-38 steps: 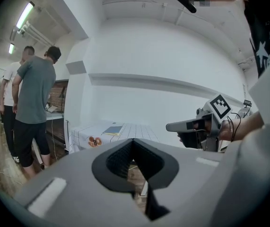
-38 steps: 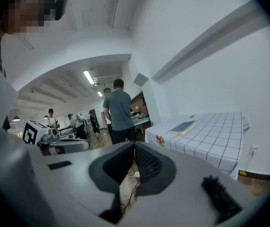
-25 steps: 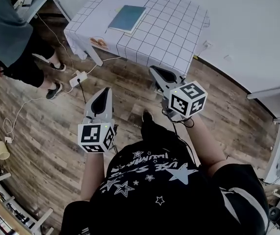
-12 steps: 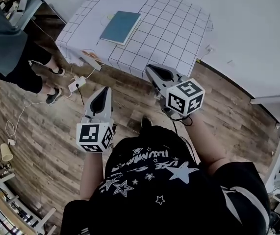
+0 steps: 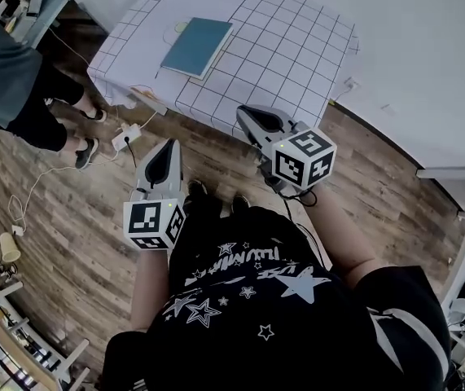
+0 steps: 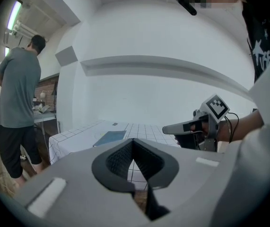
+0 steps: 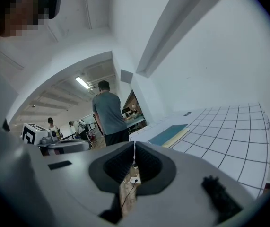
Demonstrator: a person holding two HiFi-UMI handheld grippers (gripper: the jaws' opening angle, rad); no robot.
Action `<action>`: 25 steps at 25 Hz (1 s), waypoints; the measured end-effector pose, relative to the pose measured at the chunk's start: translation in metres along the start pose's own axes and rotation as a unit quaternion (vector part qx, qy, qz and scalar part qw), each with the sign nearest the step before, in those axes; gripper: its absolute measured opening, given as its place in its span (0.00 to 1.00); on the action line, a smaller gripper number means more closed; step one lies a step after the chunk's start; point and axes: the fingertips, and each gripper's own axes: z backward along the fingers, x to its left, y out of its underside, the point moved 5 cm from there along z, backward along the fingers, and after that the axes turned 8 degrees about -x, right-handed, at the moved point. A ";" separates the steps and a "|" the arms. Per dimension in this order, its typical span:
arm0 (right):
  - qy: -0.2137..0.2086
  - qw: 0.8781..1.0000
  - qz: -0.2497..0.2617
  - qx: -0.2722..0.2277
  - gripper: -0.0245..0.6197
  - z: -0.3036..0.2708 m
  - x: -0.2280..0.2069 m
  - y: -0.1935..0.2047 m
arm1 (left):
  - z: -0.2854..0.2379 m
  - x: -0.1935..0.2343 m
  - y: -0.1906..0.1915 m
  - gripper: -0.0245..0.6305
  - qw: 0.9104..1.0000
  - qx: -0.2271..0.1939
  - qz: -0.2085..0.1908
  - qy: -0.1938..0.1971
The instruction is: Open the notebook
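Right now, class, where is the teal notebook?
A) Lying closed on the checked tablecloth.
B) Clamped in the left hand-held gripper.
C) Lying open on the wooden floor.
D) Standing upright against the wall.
A: the teal notebook lies flat, with its cover shut, on the checked tablecloth.

Lighting: bright, even, indoor; ceiling tube (image 6: 14, 14) glows. Fisheye bending at edges, dark corner vignette in gripper views.
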 end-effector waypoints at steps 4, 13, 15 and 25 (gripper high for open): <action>0.003 1.000 0.001 0.003 0.06 -0.004 -0.007 -0.004 | -0.015 0.006 -0.003 0.05 1.000 0.000 0.001 0.002; 0.043 0.999 -0.002 -0.010 0.06 -0.022 -0.034 -0.012 | -0.068 0.024 0.001 0.05 0.999 0.017 -0.035 0.037; 0.053 0.999 -0.004 -0.009 0.06 -0.027 -0.040 -0.014 | -0.081 0.032 0.003 0.05 0.998 0.024 -0.037 0.041; 0.117 0.993 -0.012 -0.009 0.06 -0.065 -0.071 -0.022 | -0.153 0.061 0.023 0.14 0.986 0.064 -0.108 0.114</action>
